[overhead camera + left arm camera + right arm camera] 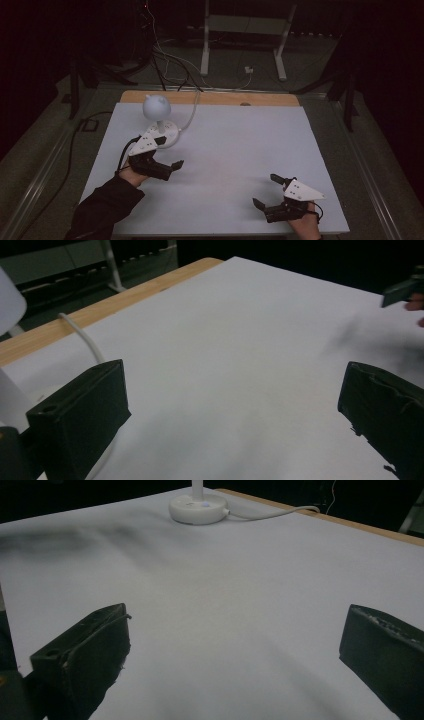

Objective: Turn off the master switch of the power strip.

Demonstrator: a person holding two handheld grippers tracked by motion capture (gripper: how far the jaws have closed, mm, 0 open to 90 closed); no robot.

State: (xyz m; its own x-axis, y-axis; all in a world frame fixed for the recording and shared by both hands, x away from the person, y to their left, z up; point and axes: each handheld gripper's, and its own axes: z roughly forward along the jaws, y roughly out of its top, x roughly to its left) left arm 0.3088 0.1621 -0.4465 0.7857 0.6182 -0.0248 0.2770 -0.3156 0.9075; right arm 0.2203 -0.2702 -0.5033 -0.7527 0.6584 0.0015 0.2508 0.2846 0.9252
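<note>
A small white desk lamp (157, 106) with a round head stands on its disc base (166, 134) at the back left of the white table sheet (235, 145). My left gripper (169, 152) sits just in front of the base, open with nothing between its fingers (80, 415). At the front right, my right gripper (266, 190) rests open and holds nothing. In the right gripper view the lamp base (197, 507) lies far ahead, beyond the open gripper (235, 655). The left gripper view has the lamp head (7, 300) at its left edge.
The lamp's white cable (192, 112) runs off the back of the table over a wooden edge (210, 98); the cable (80, 335) passes close to my left gripper. Behind the table are a white stand (245, 30) and loose wires (165, 60) on the floor.
</note>
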